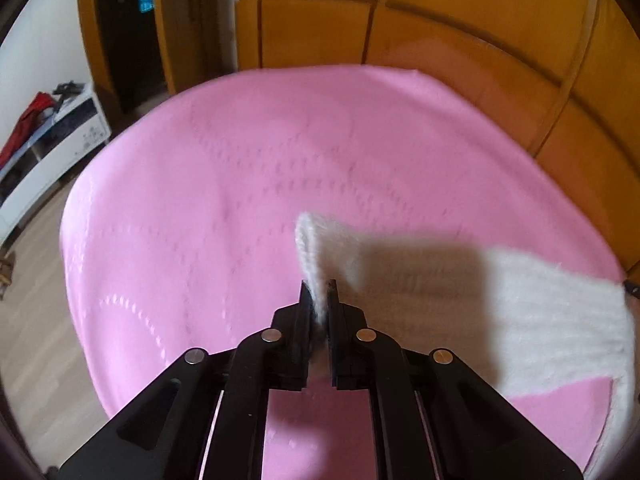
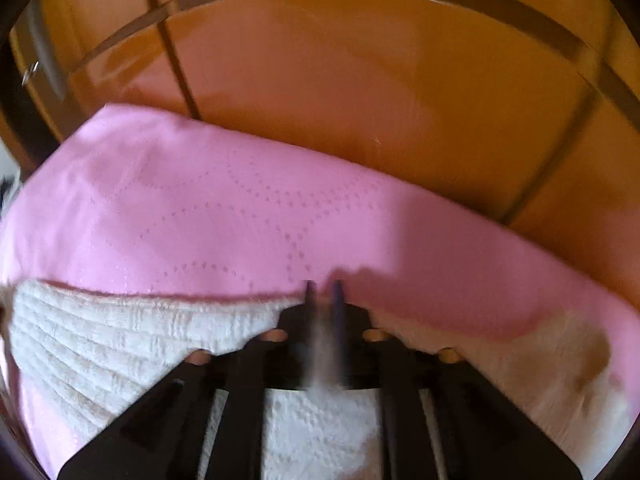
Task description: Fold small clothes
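Cloth (image 1: 552, 320), white and knitted with ribbed rows, lies on a pink sheet (image 1: 240, 184) that covers a bed. In the left wrist view it spreads from the centre toward 3 and 4 o'clock, and one edge rises as a folded flap toward 12 o'clock from the fingertips. The left gripper (image 1: 319, 296) has its jaws nearly closed, pinching that lifted edge between the two black fingers (image 1: 305, 300); white knit shows in the narrow gap. A dark shadow falls across the cloth just to the 3 o'clock side of the fingers.

In the right wrist view the cloth (image 2: 120, 336) fills the lower part, stretching from 9 o'clock under the gripper body to 4 o'clock, with the sheet (image 2: 200, 208) beyond it toward 12 o'clock. The right gripper (image 2: 323, 292) has its fingers close together, and a blurred white strip of cloth runs between them, so it grips the fabric near its far edge. This view is motion-blurred.

Orange-brown wooden panels (image 1: 460, 40) stand past the bed at 12 to 2 o'clock. At 9 to 10 o'clock in the left view sits a white shelf (image 1: 52, 148) with red fabric on it, on a wood floor (image 1: 36, 320).
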